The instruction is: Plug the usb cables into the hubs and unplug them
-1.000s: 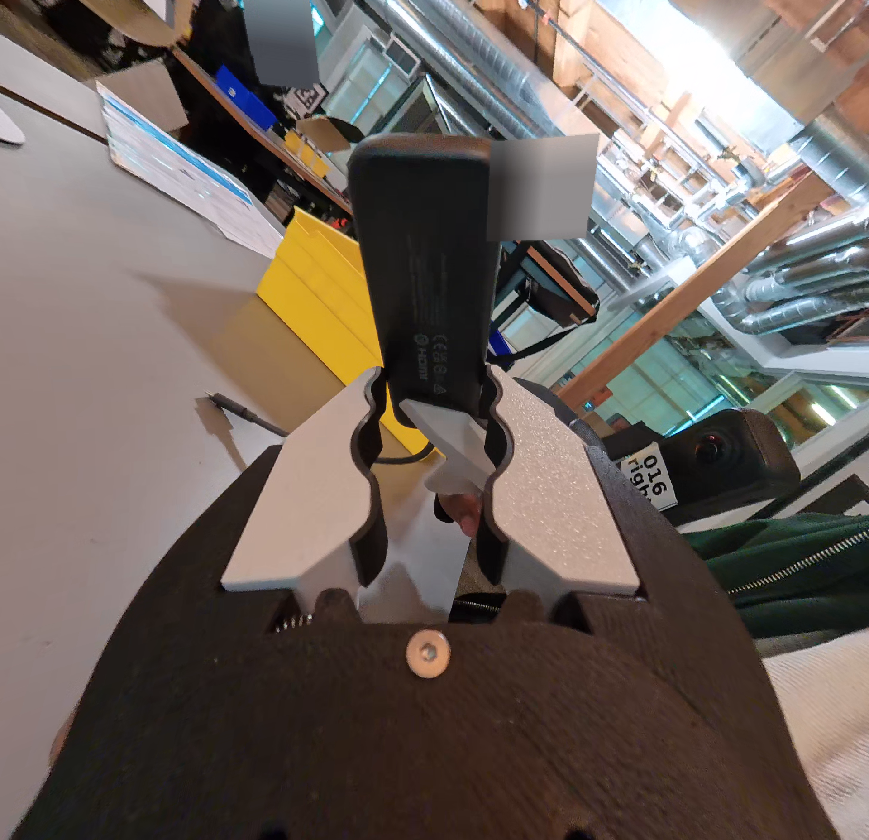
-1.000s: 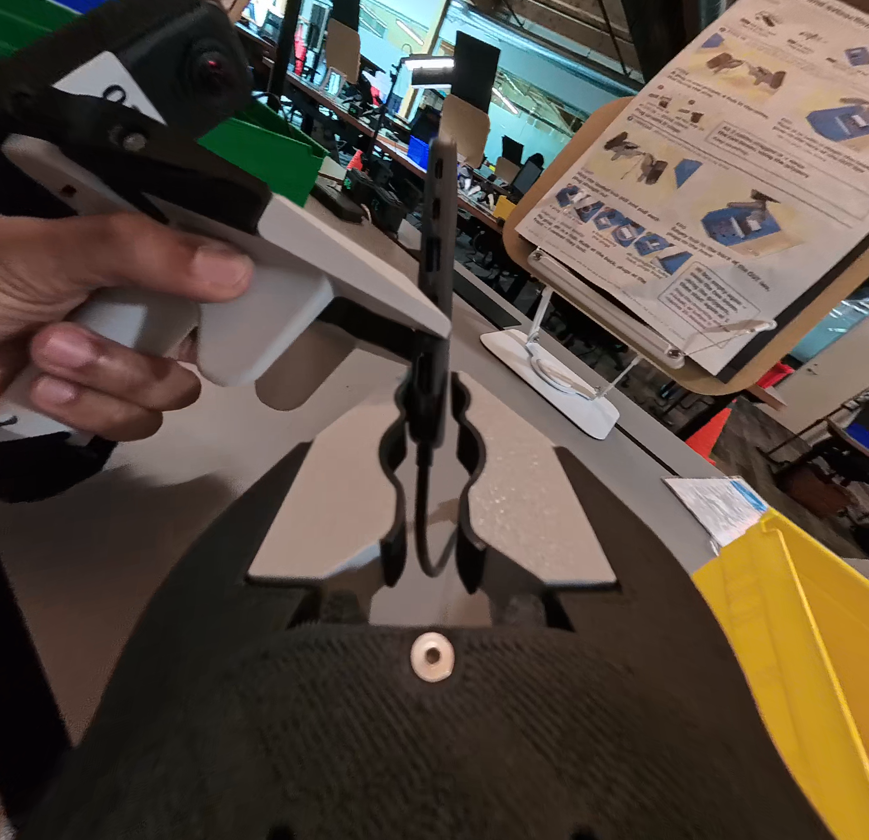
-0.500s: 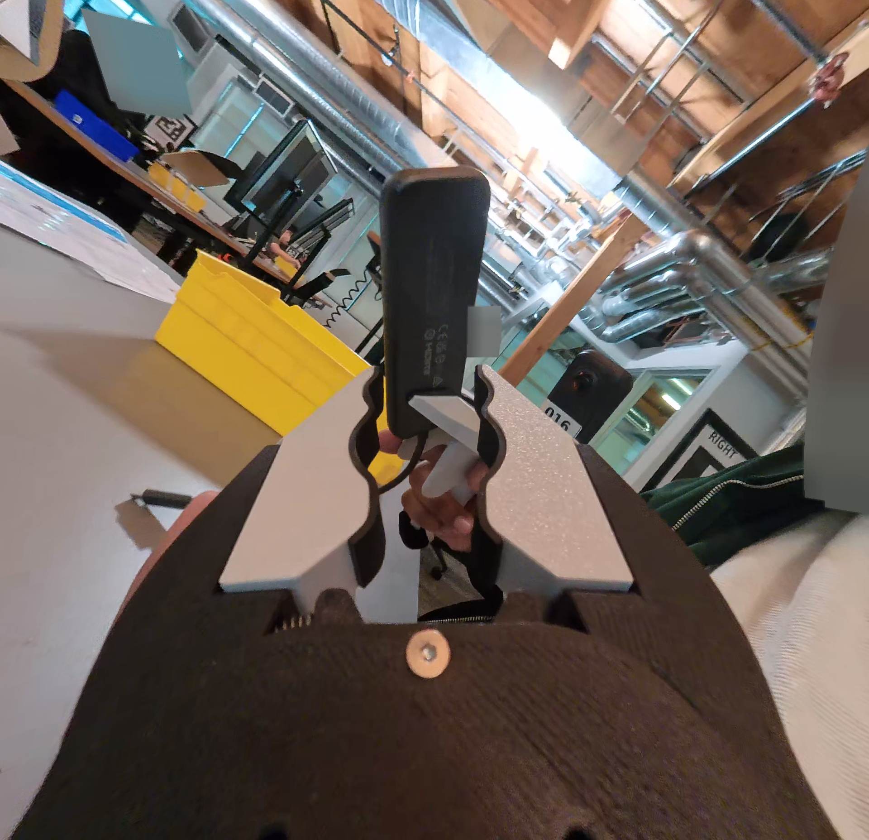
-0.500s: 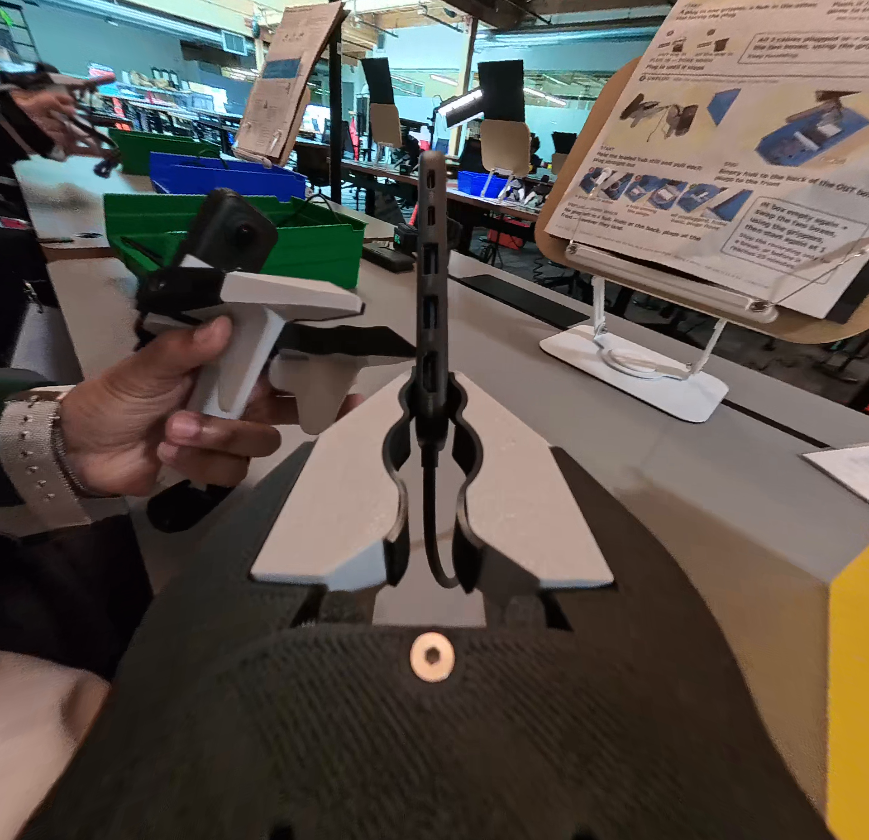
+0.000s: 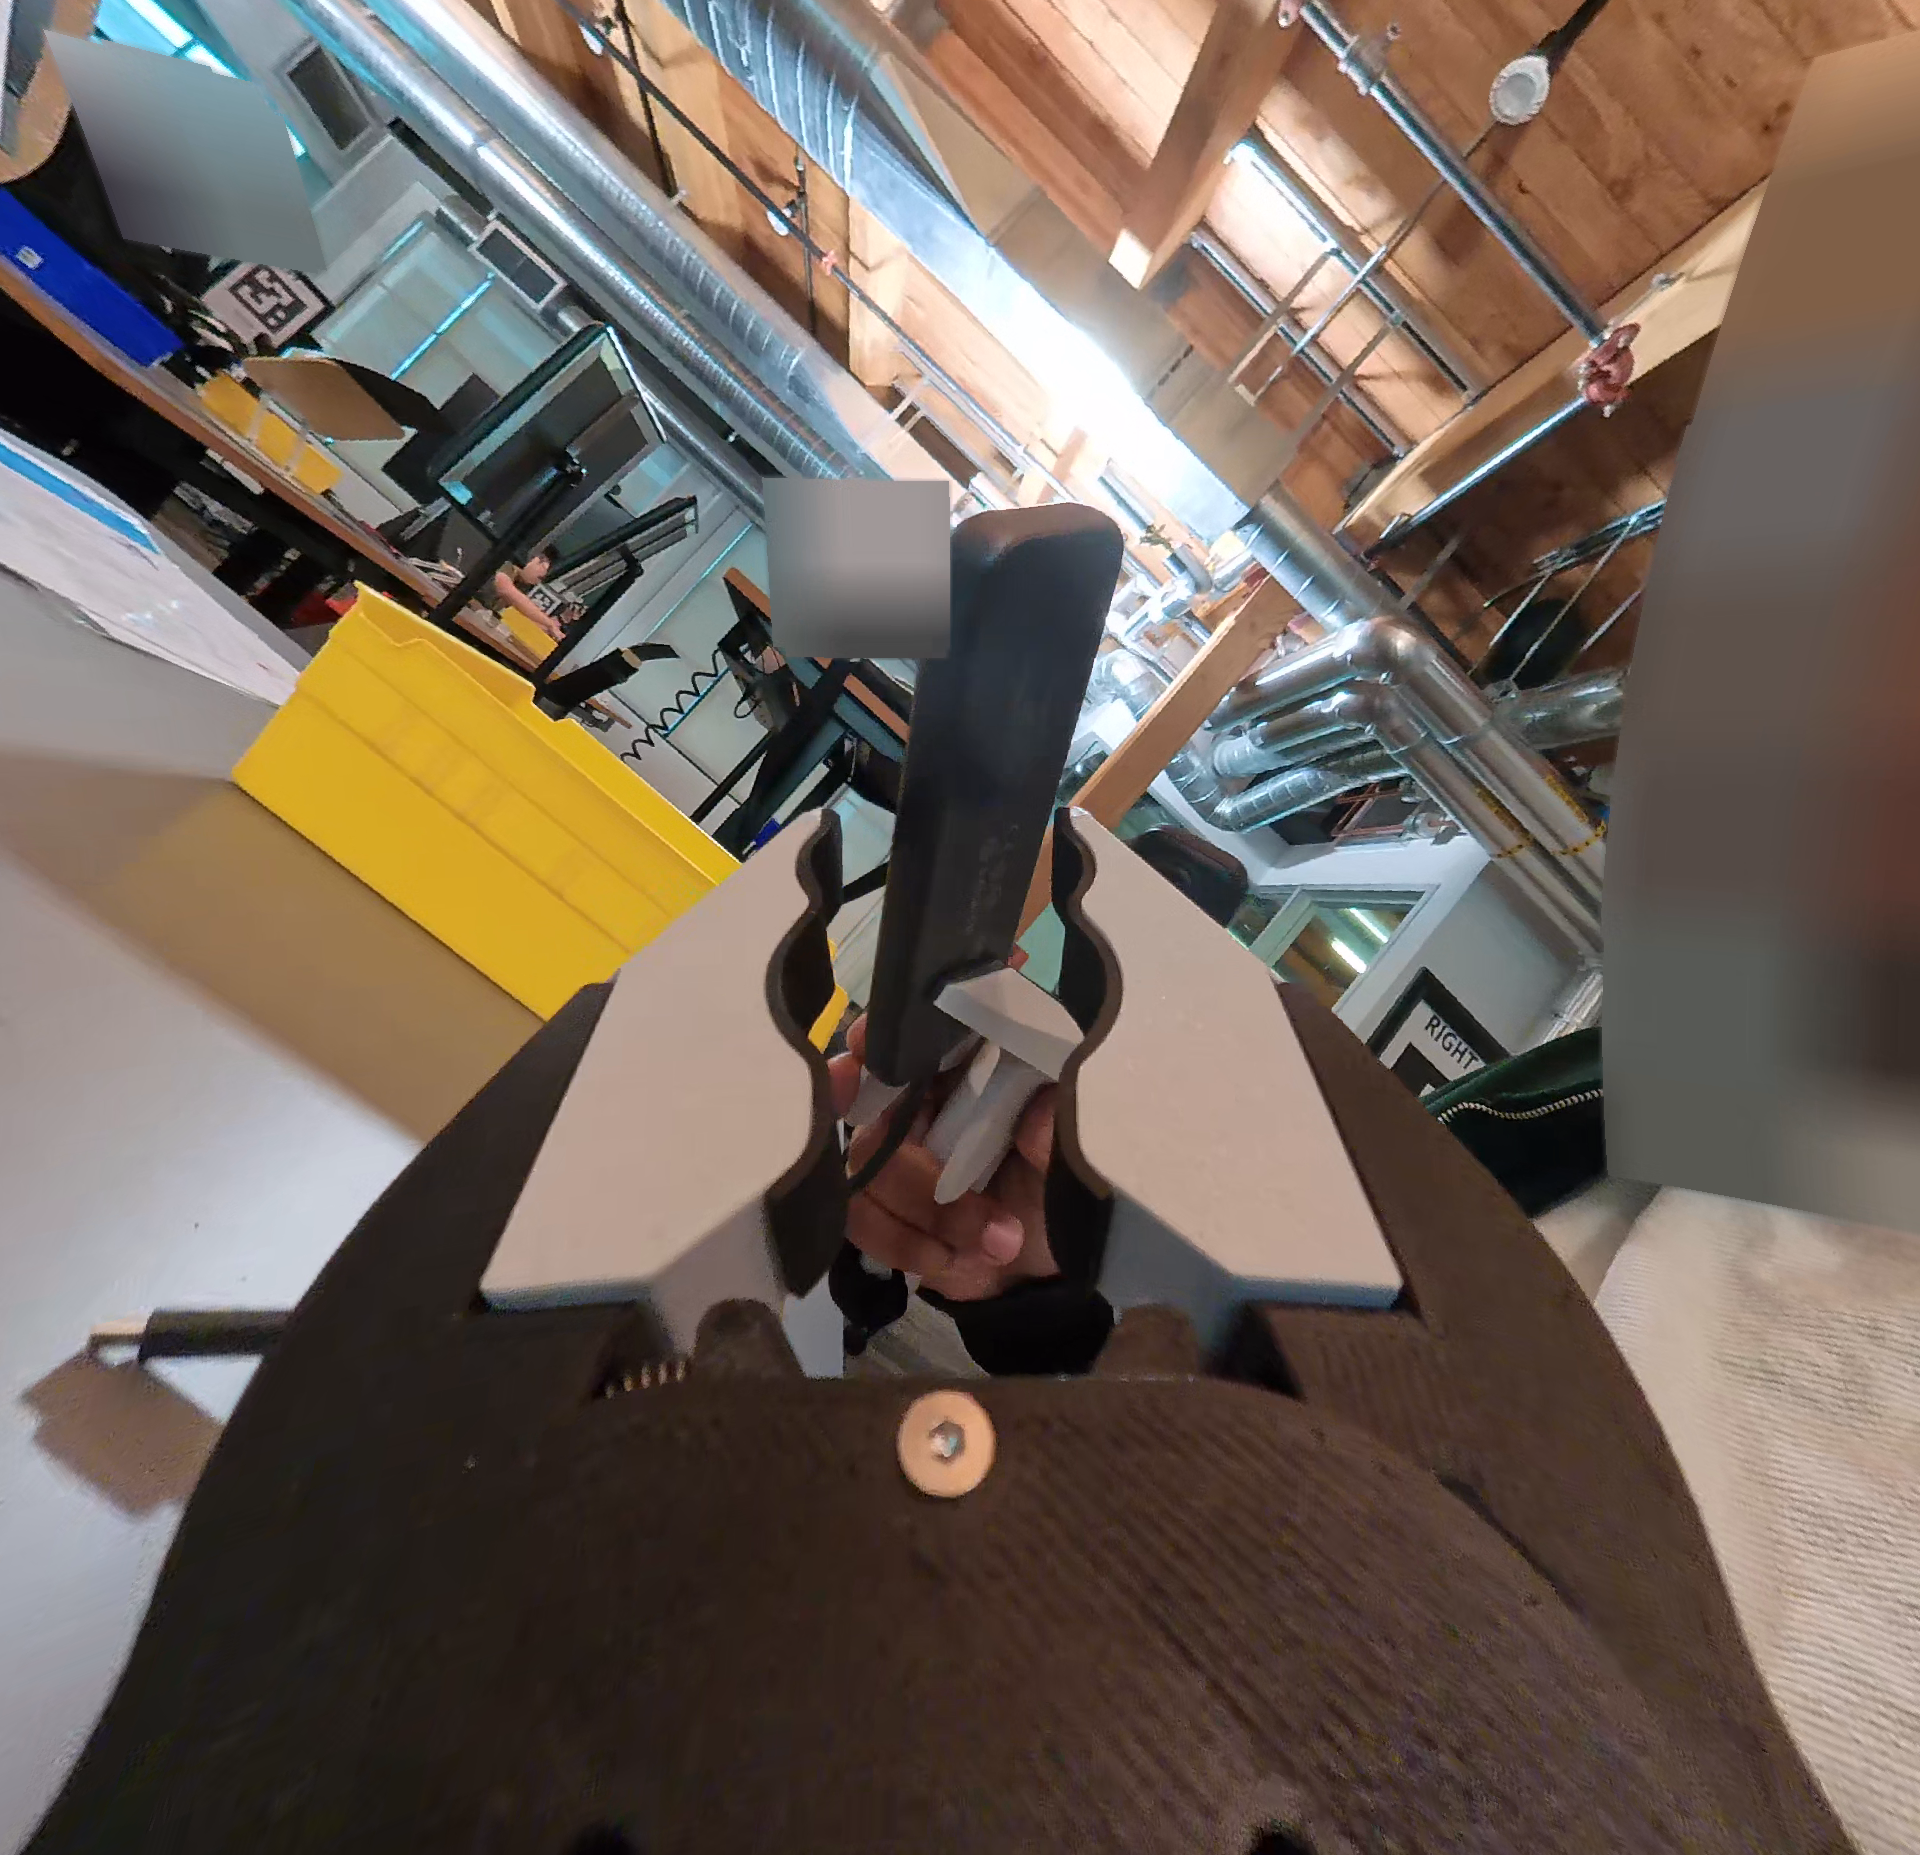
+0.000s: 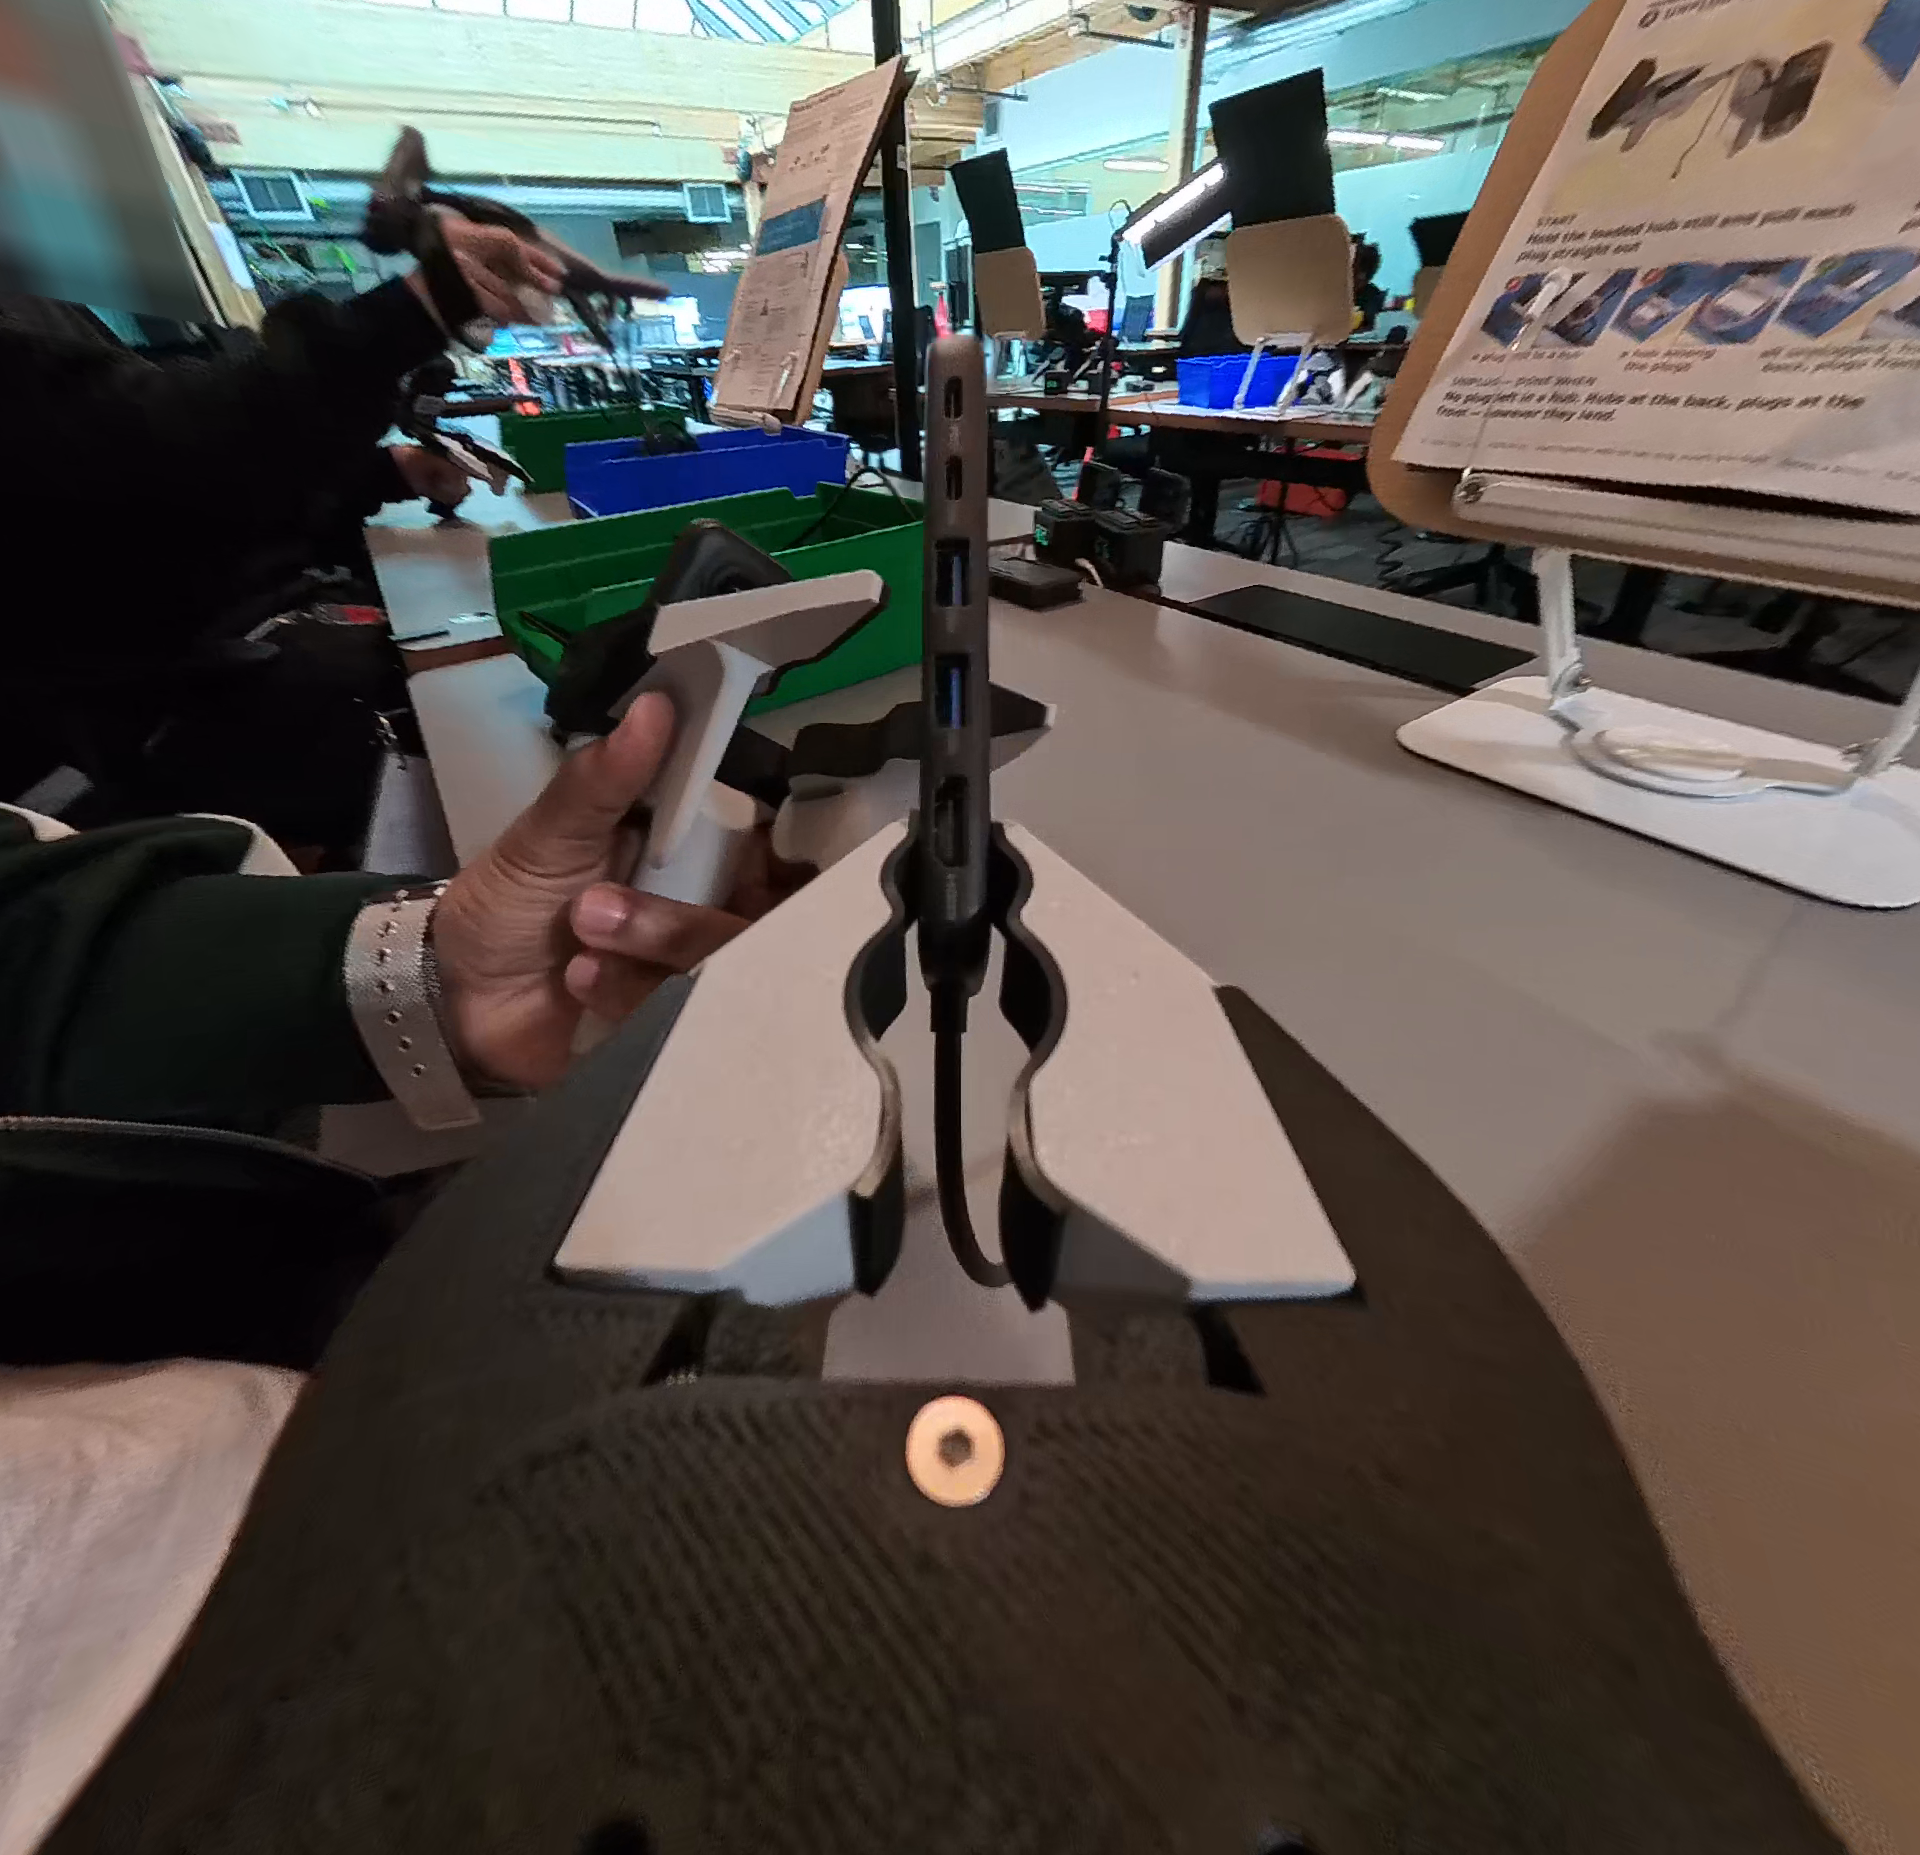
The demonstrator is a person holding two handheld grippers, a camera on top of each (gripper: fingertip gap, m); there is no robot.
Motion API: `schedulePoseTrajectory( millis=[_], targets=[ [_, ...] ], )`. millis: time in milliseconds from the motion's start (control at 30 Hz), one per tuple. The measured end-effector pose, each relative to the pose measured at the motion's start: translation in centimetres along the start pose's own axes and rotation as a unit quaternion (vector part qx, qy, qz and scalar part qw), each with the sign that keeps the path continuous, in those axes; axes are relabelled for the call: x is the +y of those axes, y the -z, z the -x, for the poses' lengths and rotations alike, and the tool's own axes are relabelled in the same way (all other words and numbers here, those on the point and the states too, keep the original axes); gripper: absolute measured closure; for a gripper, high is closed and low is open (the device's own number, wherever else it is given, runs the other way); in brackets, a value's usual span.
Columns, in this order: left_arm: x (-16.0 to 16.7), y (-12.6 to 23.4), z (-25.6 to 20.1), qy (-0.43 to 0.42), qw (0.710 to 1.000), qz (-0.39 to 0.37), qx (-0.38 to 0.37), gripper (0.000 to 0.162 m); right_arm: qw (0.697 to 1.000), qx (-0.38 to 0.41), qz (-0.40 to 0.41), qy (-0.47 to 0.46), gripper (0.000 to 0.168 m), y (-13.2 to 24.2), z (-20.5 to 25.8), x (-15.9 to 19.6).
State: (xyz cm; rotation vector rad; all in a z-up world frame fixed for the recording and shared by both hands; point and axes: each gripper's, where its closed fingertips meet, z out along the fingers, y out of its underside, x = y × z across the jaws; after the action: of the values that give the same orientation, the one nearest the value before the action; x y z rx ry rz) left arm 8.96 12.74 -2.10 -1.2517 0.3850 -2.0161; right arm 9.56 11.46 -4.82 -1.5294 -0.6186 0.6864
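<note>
Hub [image 6: 951, 662] upright, pinched between right gripper [image 6: 954, 875] fingers; left gripper [image 5: 940, 860] spread, holding nothing, hub between tips. Yellow bin [image 5: 457, 766] left: contents hidden. Green bin [image 6: 623, 579] right view only.

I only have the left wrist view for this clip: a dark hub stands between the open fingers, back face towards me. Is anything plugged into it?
Observer: No. The right wrist view shows the hub's port edge, and every port there is empty.
Reviewer: What holds it up?
Observer: The right gripper, shut on its lower end, with the hub's own cable hanging below.
Reviewer: Any bin besides the yellow one?
Observer: A green bin stands on the table beyond the hub.
</note>
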Motion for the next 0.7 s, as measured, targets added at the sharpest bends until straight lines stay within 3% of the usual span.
schedulePoseTrajectory(
  millis=[233,433,700],
  targets=[
    [1.2,-0.4,-0.4,0.013,0.999,0.029,0.023,0.140,0.992,-0.057,-0.018,-0.111,0.158,-0.1,0.7,0.0],
    [1.3,-0.3,-0.2,0.006,0.999,0.029,0.021,0.151,0.961,-0.115,-0.051,-0.247,0.158,-0.1,0.9,-0.3],
    [-0.3,0.6,0.1,0.030,0.999,-0.003,0.032,0.153,0.976,-0.081,-0.063,-0.193,0.146,0.1,0.4,-0.3]
  ],
)
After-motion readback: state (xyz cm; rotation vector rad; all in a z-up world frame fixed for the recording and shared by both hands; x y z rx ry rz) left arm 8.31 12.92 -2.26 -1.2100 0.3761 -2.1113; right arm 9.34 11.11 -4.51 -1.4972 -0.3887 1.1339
